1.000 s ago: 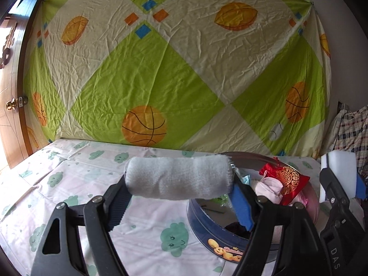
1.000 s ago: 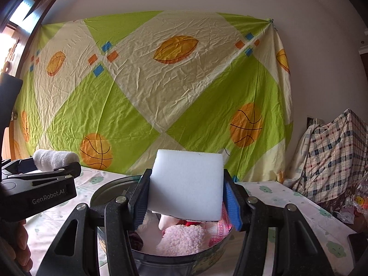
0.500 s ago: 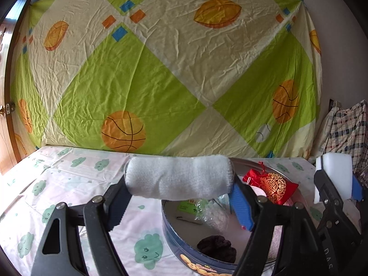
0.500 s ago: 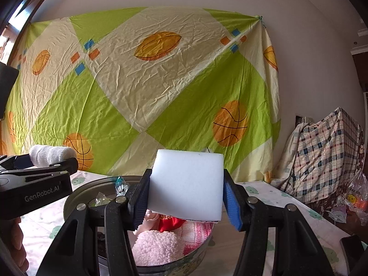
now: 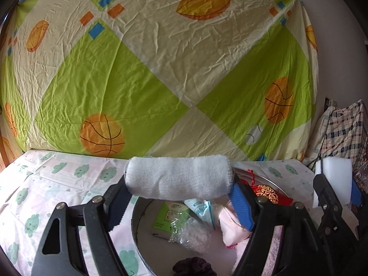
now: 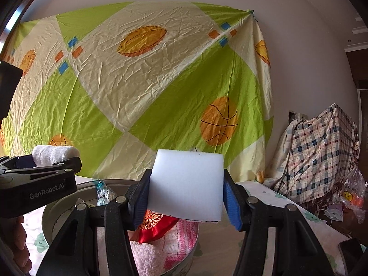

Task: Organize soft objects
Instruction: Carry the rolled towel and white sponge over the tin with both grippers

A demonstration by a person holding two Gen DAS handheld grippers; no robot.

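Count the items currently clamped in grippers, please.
2. The rolled white towel sits in the left gripper; the white foam block sits in the right gripper. Both hover above the round metal tin.

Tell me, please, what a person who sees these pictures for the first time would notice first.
First, the big green and cream sheet with orange basketballs, hung across the back wall. Then the loads: the left gripper clamps a rolled white towel and the right gripper a white sponge block, both above a round tin already holding soft things.
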